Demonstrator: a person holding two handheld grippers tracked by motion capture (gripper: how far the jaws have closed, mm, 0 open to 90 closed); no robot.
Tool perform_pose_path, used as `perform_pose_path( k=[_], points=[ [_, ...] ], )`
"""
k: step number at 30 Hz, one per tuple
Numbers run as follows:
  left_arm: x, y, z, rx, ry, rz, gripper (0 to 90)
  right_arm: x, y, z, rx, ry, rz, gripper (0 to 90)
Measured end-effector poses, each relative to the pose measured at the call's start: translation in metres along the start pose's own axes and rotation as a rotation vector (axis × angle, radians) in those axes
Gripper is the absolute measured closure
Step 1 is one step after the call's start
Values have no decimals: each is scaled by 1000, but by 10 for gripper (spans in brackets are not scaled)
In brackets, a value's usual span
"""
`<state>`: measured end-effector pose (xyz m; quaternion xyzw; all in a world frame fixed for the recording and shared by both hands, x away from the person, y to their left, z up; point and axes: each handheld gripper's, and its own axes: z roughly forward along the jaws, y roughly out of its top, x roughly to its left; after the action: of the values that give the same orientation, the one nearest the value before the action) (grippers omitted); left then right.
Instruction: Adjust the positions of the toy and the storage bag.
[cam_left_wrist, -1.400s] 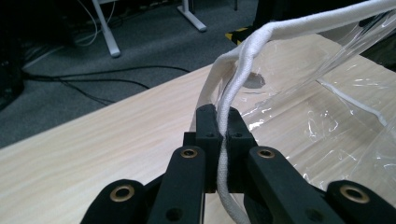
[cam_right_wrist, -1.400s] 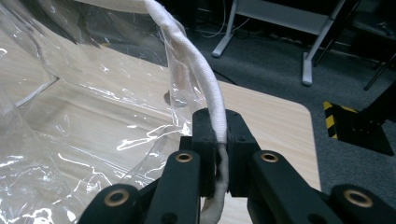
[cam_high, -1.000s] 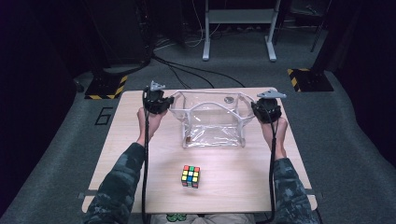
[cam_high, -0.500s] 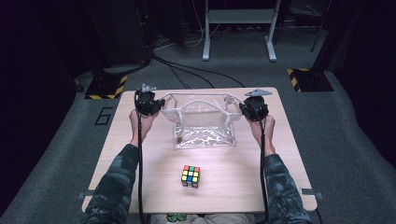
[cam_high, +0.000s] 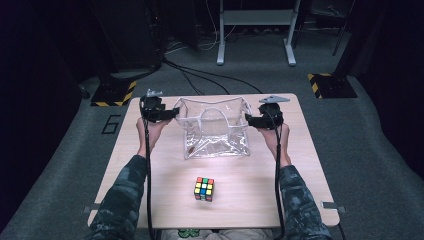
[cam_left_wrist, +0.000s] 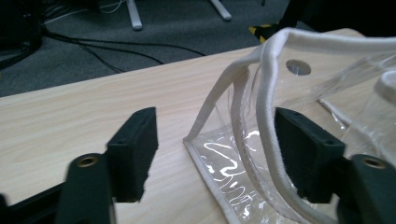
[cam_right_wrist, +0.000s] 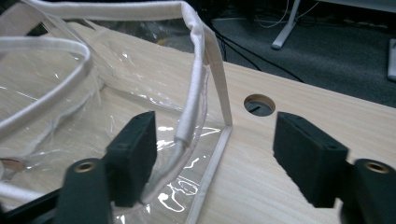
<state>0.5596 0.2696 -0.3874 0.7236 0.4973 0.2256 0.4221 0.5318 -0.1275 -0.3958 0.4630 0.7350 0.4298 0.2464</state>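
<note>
Left hand-held gripper (cam_high: 167, 114) and right hand-held gripper (cam_high: 252, 120) sit at opposite ends of the clear bag (cam_high: 215, 127), jaws wide, each straddling a white-trimmed end edge without clamping; likely placed so to spread the mouth and keep it standing. Bag stands on the far half of the surface (cam_high: 150, 200), mouth up, long axis left-right. Puzzle cube (cam_high: 204, 188) lies near, well apart.

Light wooden desk (cam_high: 300, 165) on grey carpet (cam_high: 370, 150). Beyond the desk: black cables (cam_high: 200, 75) across the carpet, a grey metal stand (cam_high: 255, 30), and two yellow-and-black striped bases (cam_high: 330, 85), one toward each far corner. A round hole (cam_right_wrist: 259, 105) pierces the desk.
</note>
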Motion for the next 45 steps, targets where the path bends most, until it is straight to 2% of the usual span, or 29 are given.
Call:
perform_pose_path(
  k=[1, 5, 6, 10, 15, 17, 19, 23, 25, 26, 27, 29, 30, 31, 33, 40, 41, 42, 43, 45],
  points=[
    [0, 1, -3, -5, 0, 5, 242, -1, 1, -4, -9, 7, 2, 220],
    [-2, 2, -15, -30, -25, -6, 181, -1, 0, -12, -15, 16, 0, 175],
    [-2, 1, -23, -42, -41, 1, 152, -1, -1, -19, -24, 16, -11, 154],
    [-3, 0, -35, -53, -57, 8, 146, -1, -8, -33, -42, 30, -31, 109],
    [-7, -14, -53, -45, -64, 61, 124, 0, -19, -48, -49, 35, -52, 62],
    [-7, -17, -56, -45, -58, 69, 119, -1, -23, -53, -53, 37, -56, 52],
    [-5, -27, -64, -45, -53, 81, 113, -2, -27, -59, -54, 34, -58, 45],
    [-1, -39, -70, -41, -46, 74, 103, -1, -36, -66, -49, 33, -65, 33],
    [4, -53, -75, -34, -36, 69, 96, 2, -46, -73, -46, 20, -81, 30],
    [4, -53, -75, -34, -36, 69, 93, 2, -46, -73, -46, 20, -81, 30],
    [6, -64, -78, -31, -25, 71, 92, 5, -55, -76, -40, 18, -88, 30],
    [7, -70, -79, -31, -21, 69, 90, 7, -65, -79, -34, 11, -99, 29],
    [8, -76, -80, -29, -18, 67, 90, 7, -65, -79, -34, 11, -99, 29],
    [10, -86, -82, -22, -4, 70, 89, 9, -74, -82, -26, 7, -103, 29],
    [12, -96, -83, -12, -1, 64, 85, 10, -84, -85, -23, 5, -103, 29],
    [17, -127, -87, 16, 23, 52, 68, 10, -111, -87, 11, -10, -95, 30],
    [18, -130, -88, 17, 26, 51, 65, 10, -117, -88, 16, -8, -89, 31],
    [19, -140, -88, 30, 30, 44, 65, 10, -127, -87, 28, -12, -82, 32],
    [19, -140, -88, 30, 30, 44, 64, 10, -133, -87, 38, -12, -80, 32],
    [20, -157, -88, 62, 33, 47, 61, 10, -145, -85, 54, -10, -72, 32]
  ],
)
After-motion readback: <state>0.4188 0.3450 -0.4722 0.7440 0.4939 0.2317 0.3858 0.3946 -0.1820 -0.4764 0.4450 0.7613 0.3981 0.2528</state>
